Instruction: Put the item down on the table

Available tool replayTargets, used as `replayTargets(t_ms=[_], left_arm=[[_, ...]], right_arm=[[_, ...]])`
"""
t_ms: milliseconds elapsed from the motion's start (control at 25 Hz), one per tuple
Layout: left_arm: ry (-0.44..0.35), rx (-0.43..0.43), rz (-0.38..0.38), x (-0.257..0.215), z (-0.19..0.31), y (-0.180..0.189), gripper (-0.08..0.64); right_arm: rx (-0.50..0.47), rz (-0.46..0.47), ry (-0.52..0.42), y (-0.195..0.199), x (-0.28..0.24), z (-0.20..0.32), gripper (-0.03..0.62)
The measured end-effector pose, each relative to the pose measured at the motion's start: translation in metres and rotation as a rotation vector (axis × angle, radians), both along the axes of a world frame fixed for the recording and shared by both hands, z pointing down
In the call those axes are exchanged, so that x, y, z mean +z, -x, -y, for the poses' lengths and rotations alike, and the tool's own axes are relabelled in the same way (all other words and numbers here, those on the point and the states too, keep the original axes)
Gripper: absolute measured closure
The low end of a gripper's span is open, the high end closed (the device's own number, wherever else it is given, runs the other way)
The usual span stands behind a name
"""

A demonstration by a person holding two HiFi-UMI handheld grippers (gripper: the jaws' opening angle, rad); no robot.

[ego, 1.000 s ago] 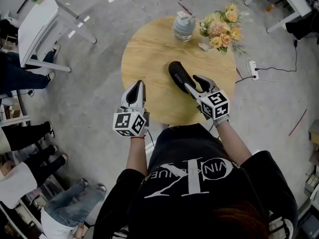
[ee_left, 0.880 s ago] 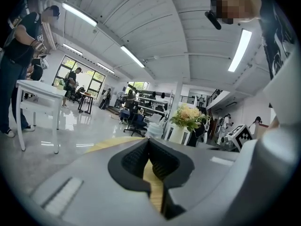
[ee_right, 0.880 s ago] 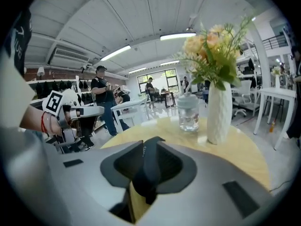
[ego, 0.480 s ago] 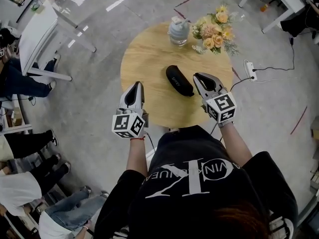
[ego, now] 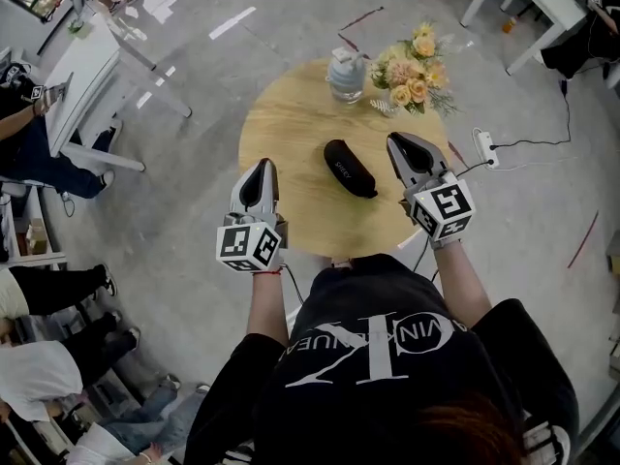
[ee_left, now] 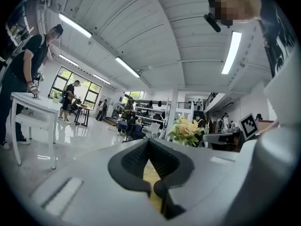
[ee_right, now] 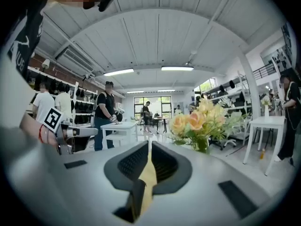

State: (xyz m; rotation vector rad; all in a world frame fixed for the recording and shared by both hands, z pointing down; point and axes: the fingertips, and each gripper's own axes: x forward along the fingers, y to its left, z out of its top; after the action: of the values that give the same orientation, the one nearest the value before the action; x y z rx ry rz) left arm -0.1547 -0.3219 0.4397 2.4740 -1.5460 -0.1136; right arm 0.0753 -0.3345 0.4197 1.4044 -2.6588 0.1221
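A black oblong case (ego: 350, 168) lies on the round wooden table (ego: 291, 114), near its middle, with nothing holding it. My right gripper (ego: 401, 143) is shut and empty, raised to the right of the case and apart from it. My left gripper (ego: 262, 170) hovers over the table's left front edge, its jaws together with nothing between them. In the right gripper view the closed fingers (ee_right: 155, 161) meet in front of the bouquet (ee_right: 200, 121). The closed left fingers (ee_left: 141, 161) fill the lower middle of the left gripper view.
A bouquet of yellow and peach flowers (ego: 415, 71) and a pale squat vase (ego: 346, 74) stand at the table's far side. A white power strip with cable (ego: 484, 145) lies on the floor at the right. White tables and seated people surround the area.
The right gripper let go of the black case, closed, and drew back to the right. The case now lies free on the table. The left gripper stayed about where it was.
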Motion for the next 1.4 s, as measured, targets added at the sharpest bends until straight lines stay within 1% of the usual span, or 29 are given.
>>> replayTargets(t_ms=[240,760,1040,1400], left_arm=[[-0.04,-0.007,0.003,-0.017,0.004,0.0,0.548],[-0.114,-0.018,0.015,-0.05,0.013,0.005,0.548],[-0.141,-0.02,0.015,-0.06,0.015,0.007,0.548],[-0.144,-0.037,0.017,-0.061,0.016,0.012,0.548]], right_arm=[[-0.002,0.026,-0.041,0.0,-0.021,0.003,0.561],[0.007,0.026,-0.131,-0.001,-0.062,0.011,0.561],[0.021,0.052,-0.149,-0.005,-0.072,0.012,0.561],[0.017,0.075,-0.158,-0.005,-0.076,0.014,0.561]])
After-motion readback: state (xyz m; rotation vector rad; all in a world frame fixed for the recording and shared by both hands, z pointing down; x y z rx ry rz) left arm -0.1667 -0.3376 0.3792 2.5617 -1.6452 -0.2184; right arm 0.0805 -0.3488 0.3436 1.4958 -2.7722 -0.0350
